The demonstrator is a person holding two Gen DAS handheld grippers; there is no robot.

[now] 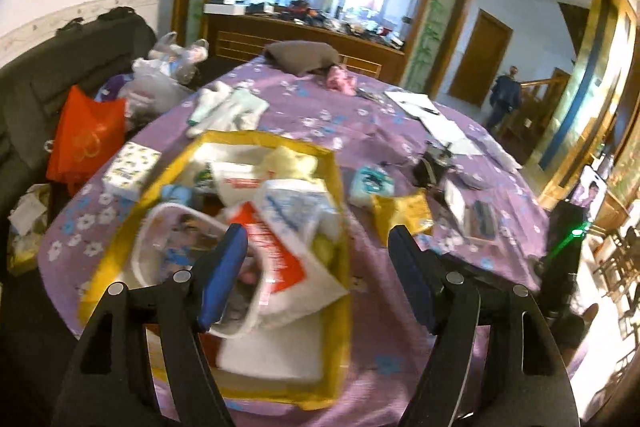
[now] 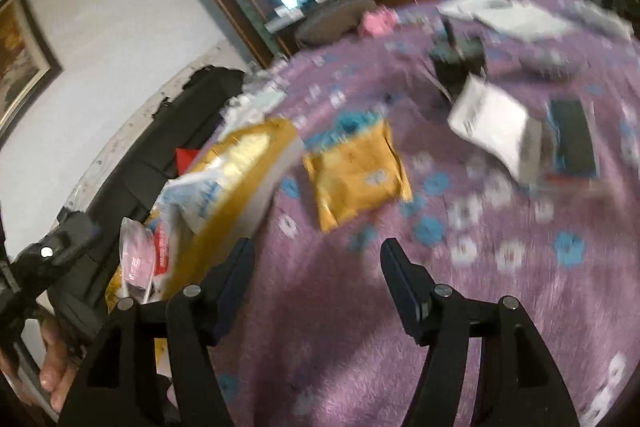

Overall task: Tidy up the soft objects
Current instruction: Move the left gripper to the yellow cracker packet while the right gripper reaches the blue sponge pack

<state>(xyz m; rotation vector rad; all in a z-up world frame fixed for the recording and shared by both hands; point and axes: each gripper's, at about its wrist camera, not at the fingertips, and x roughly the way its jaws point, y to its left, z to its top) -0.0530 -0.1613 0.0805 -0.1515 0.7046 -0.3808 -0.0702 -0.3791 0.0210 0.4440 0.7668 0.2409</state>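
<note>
A yellow box point(image 1: 334, 187) on the purple flowered cloth holds several soft packs and bags, among them a white and red plastic bag point(image 1: 276, 251). My left gripper point(image 1: 316, 247) is open above the box's right side, empty. A yellow soft pack point(image 1: 404, 213) lies right of the box, beside a teal pack point(image 1: 370, 183). In the blurred right wrist view my right gripper point(image 2: 318, 255) is open and empty over the cloth, just short of the yellow pack point(image 2: 356, 173); the box point(image 2: 240, 187) is at its left.
Pale gloves point(image 1: 228, 109), a pink soft thing point(image 1: 340, 79) and a brown cushion point(image 1: 304, 55) lie at the far side. A patterned tissue box point(image 1: 130, 167) sits left of the yellow box. White papers point(image 1: 436, 115) and a dark device point(image 2: 460, 61) are at the right.
</note>
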